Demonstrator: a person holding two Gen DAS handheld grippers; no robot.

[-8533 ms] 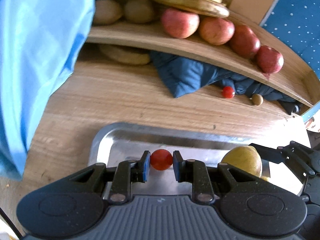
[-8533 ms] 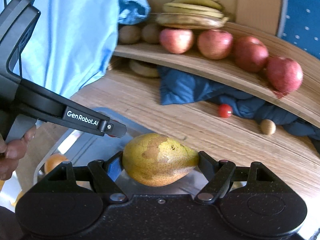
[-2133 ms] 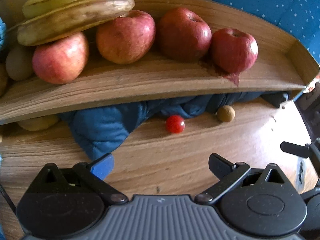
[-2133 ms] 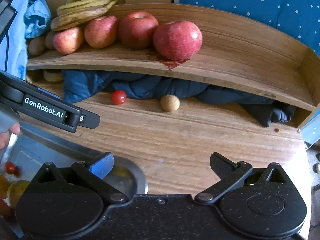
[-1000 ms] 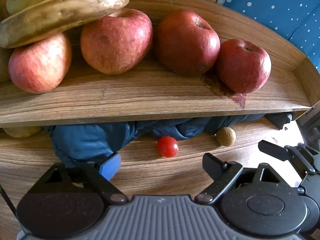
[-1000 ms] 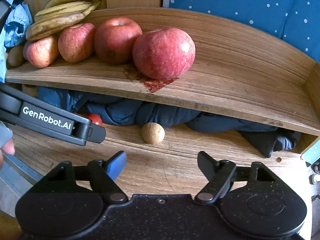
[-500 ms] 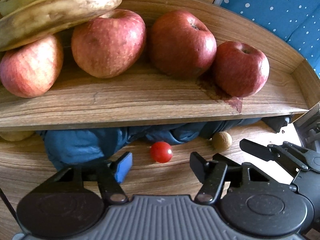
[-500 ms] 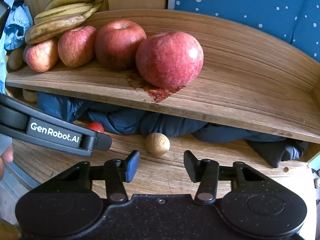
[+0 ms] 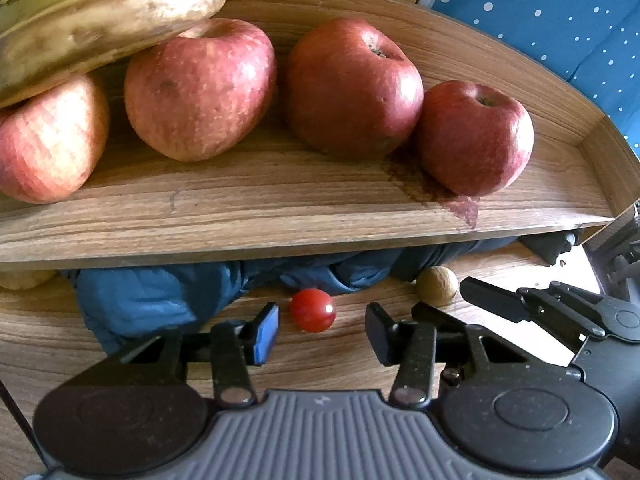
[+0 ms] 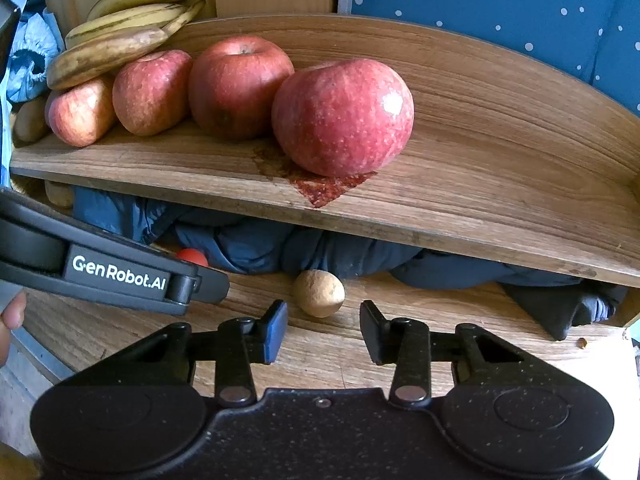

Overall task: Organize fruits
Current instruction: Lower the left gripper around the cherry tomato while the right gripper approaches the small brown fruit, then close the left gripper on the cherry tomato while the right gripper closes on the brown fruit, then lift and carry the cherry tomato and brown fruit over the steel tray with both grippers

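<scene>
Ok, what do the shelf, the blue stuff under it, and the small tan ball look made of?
Shelf: wood or wood-look laminate, matt, visible grain, with a reddish stain. Blue stuff: soft fabric, folds and creases, possibly padded. Tan ball: dull, rough, slightly wrinkled skin; perhaps a walnut or longan, unclear.

Four apples (image 9: 348, 84) sit in a row on the shelf (image 9: 280, 208), with bananas (image 9: 100, 28) lying over the leftmost ones. Below the shelf, on the bench (image 9: 328, 356), a cloth (image 9: 160, 296) lies bunched at the back. Before it rest a small tomato (image 9: 312, 309) and, to its right, a round nut (image 10: 319, 293). The left gripper (image 9: 322, 330) faces the tomato, the right gripper (image 10: 323, 330) the nut, each just short of it.
</scene>
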